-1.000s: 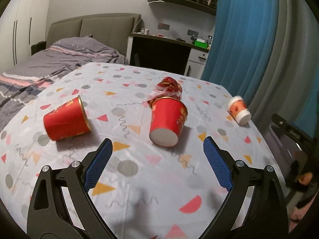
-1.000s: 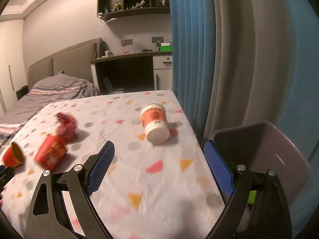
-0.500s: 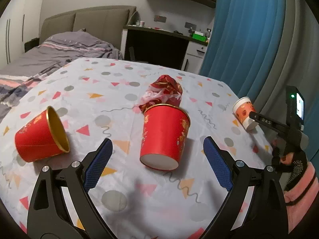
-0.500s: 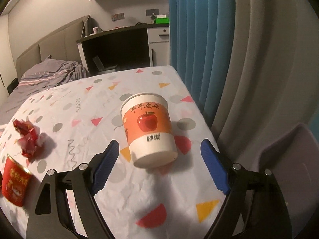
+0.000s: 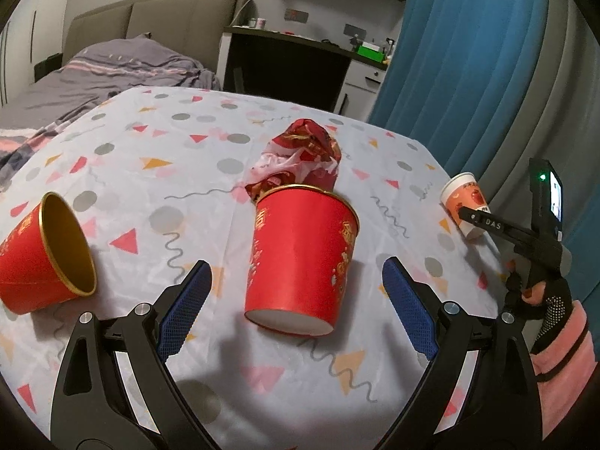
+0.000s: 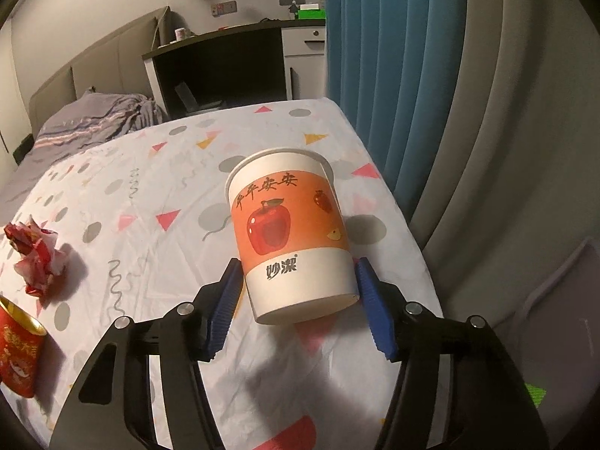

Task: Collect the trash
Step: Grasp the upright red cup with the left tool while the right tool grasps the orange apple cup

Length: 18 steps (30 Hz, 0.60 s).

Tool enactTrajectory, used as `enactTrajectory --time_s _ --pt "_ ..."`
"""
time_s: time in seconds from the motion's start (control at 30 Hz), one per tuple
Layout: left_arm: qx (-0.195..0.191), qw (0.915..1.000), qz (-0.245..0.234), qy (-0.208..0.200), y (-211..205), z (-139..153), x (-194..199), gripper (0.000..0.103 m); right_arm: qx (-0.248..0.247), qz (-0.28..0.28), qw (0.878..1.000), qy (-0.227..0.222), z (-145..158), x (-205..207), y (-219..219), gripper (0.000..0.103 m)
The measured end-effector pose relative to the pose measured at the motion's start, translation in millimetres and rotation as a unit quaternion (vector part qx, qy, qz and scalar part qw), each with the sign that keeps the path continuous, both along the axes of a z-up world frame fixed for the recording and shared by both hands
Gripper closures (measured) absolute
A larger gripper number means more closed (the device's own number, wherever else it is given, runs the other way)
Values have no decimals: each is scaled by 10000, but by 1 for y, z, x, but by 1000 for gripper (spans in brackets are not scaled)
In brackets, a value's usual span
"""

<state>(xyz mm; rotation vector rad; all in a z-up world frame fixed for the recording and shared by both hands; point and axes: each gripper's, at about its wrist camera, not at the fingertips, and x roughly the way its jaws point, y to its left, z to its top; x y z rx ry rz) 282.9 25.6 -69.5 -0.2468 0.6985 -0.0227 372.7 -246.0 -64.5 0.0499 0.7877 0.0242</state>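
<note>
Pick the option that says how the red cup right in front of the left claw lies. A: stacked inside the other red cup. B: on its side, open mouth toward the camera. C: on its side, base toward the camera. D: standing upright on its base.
C: the red cup lies on its side, its closed pale base toward the camera and its gold rim pointing away at the crumpled wrapper.

Left tool (image 5: 296, 292) wide open — right tool (image 6: 296, 292) mid-closing
</note>
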Motion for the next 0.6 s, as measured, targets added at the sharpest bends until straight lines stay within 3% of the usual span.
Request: enactTrajectory --time_s 0.33,0.43,0.5,0.6 --pt "-167 9998 -14 131 5 -9 15 15 219 215 9989 -348 18 -49 -2 43" --pt "-190 9995 -72 231 5 -13 19 23 270 330 9981 -442 27 -62 0 43" --pt "-206 9990 -175 346 2 -16 23 38 276 423 9975 -501 34 -70 3 43" --pt "-265 9987 -227 359 3 -17 23 41 239 539 9964 -612 44 -83 9 43"
